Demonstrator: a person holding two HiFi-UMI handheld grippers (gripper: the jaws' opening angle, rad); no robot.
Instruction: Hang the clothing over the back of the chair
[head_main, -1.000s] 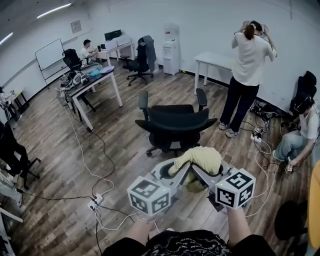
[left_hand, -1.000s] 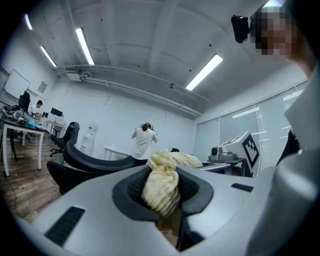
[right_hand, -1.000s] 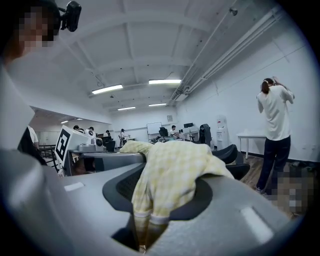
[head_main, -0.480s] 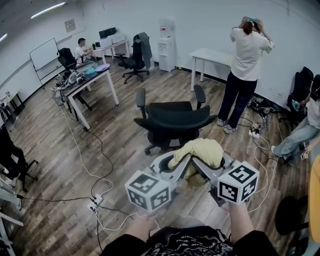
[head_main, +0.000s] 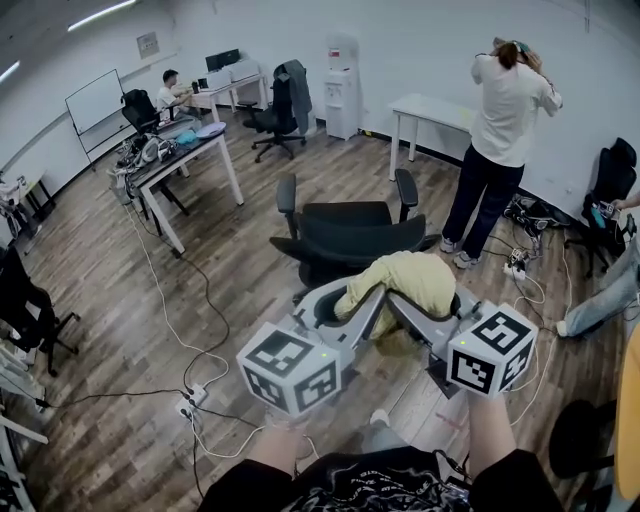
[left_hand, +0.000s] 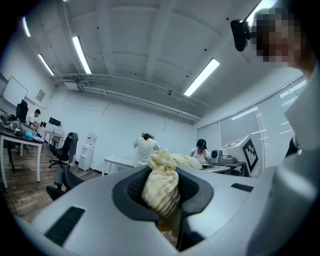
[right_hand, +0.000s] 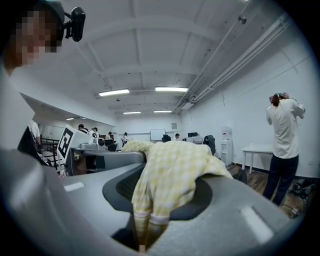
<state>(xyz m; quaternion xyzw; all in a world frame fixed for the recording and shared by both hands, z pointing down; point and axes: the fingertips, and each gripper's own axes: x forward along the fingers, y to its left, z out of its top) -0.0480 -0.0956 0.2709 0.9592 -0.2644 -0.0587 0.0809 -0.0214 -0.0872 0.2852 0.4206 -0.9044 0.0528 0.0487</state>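
A pale yellow checked piece of clothing (head_main: 405, 285) hangs bunched between my two grippers, in front of the back of the black office chair (head_main: 345, 238). My left gripper (head_main: 335, 305) is shut on a gathered fold of the clothing (left_hand: 161, 187). My right gripper (head_main: 440, 300) is shut on another part of the clothing (right_hand: 170, 180), which drapes over its jaws. Both grippers point about level, side by side, just short of the chair's backrest. The chair faces away from me, with its armrests up.
A person in a white top (head_main: 505, 120) stands behind the chair by a white table (head_main: 435, 112). A desk with clutter (head_main: 170, 160) is at the left. Cables and a power strip (head_main: 192, 400) lie on the wooden floor. Another dark chair (head_main: 612, 170) stands at the right.
Both grippers have risen together with the clothing, which now sits higher against the chair's backrest. The grip on the clothing is unchanged.
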